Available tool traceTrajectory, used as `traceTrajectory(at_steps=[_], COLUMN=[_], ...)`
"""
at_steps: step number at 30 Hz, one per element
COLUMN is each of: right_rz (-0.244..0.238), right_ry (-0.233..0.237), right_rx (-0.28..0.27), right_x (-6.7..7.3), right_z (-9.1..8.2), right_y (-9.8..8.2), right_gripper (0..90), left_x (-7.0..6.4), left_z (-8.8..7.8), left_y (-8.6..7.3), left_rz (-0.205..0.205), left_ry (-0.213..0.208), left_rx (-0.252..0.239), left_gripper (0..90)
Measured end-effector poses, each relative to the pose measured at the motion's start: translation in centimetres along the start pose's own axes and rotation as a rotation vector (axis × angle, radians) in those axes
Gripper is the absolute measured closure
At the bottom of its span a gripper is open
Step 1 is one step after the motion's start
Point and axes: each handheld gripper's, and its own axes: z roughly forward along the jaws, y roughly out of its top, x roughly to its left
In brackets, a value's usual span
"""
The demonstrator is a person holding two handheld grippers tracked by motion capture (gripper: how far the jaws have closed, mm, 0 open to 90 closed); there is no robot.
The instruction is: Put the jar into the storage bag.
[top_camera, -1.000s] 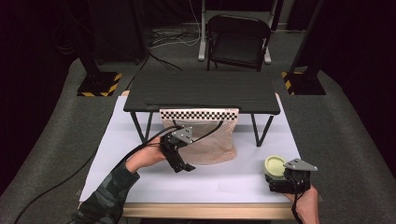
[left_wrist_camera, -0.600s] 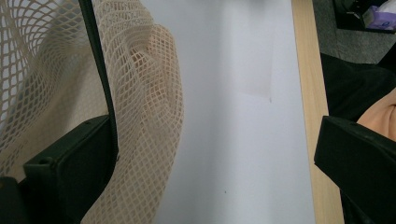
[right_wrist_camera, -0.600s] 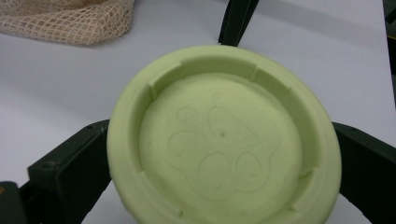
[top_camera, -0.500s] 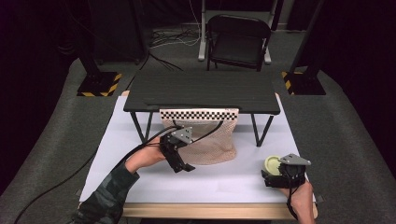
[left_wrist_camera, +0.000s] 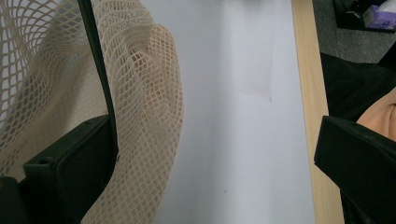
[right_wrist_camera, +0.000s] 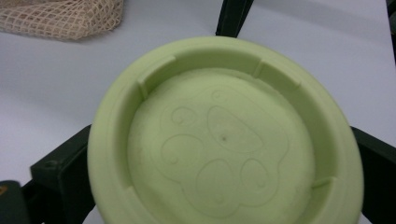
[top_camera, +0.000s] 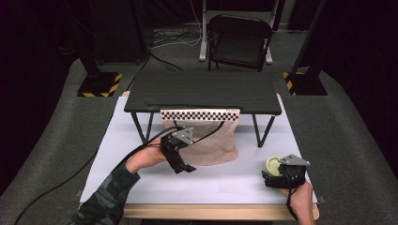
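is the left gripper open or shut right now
Open. In its own view the left gripper's jaws stand wide apart, one against the mesh bag, nothing clamped between them.

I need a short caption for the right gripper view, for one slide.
The right gripper holds a pale green round lid between its jaws above the white table cover, with a mesh bag beyond.

A low black table (top_camera: 202, 91) stands on a white sheet (top_camera: 206, 180). A checkered strip (top_camera: 200, 115) hangs at its front edge. Beyond it stands a black chair (top_camera: 239, 40), with striped stand bases (top_camera: 99, 84) at either side.
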Motion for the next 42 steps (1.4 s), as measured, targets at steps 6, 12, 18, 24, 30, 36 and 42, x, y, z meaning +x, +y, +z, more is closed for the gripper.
traceTrajectory(at_steps=[6,12,18,24,30,36,42], right_rz=[0.005,0.013,0.020,0.009,-0.012,-0.038,-0.061], right_ry=[0.016,0.030,0.028,0.031,0.042,0.061,0.086], right_rx=[-0.007,-0.017,-0.042,-0.074,-0.089,-0.099,-0.110], right_x=[0.0,-0.2,-0.2,0.2,0.9,1.8,2.7], right_z=[-0.1,-0.1,-0.7,-1.7,-2.3,-2.8,-3.2], right_y=[-0.1,-0.2,-0.1,0.5,0.8,1.4,2.0], right_gripper=[9.6,10.6,10.8,10.9,10.9,10.9,10.9], left_x=[0.0,0.0,0.0,0.0,-0.1,0.0,-0.1], left_z=[0.0,0.0,-0.1,-0.1,-0.1,-0.1,-0.2], left_y=[0.0,0.0,0.0,0.0,0.0,0.0,0.0], left_rz=[0.001,0.001,0.001,0.002,0.003,0.004,0.002], left_ry=[0.001,-0.001,-0.004,-0.006,-0.005,-0.005,-0.010], left_rx=[0.000,-0.001,0.000,0.001,-0.001,0.001,-0.004], left_gripper=[0.0,0.0,0.0,0.0,0.0,0.0,0.0])
